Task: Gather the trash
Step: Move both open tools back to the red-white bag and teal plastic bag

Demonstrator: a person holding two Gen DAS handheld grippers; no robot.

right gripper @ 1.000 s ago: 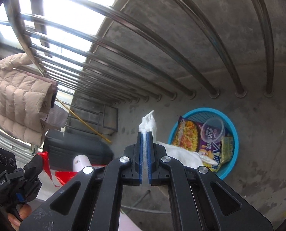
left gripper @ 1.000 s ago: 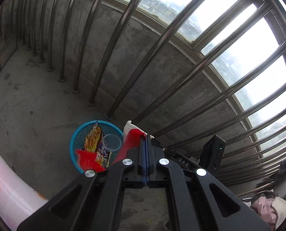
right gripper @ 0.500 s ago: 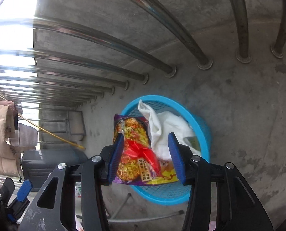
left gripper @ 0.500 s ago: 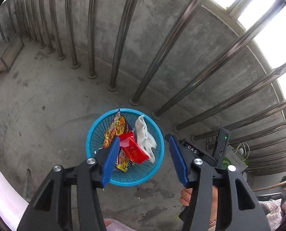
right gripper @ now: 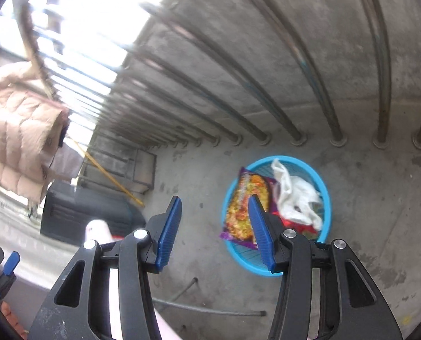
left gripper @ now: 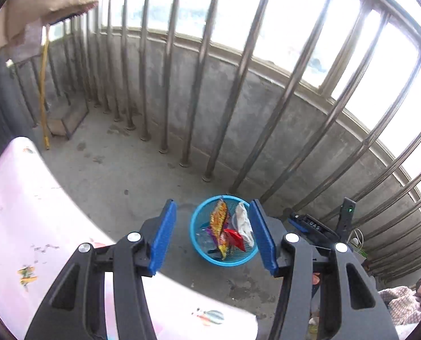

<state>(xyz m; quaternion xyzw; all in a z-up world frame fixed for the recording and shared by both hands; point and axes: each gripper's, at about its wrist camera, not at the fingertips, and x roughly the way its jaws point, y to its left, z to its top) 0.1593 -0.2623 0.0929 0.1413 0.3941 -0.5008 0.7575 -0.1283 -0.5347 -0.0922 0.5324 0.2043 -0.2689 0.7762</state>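
Two grippers hang over a concrete balcony floor, both with jaws parted and nothing between them: the left gripper and the right gripper. Below sits a blue basket near the metal railing, holding a noodle packet, a white plastic bag and a red wrapper. A pink patterned surface lies at the left.

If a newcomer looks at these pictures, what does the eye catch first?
The bright blue basket on the grey concrete floor near the steel railing bars, filled with a noodle packet, a white crumpled plastic bag and a red wrapper. Close to the camera, the left tool and the right tool both stand open and empty.
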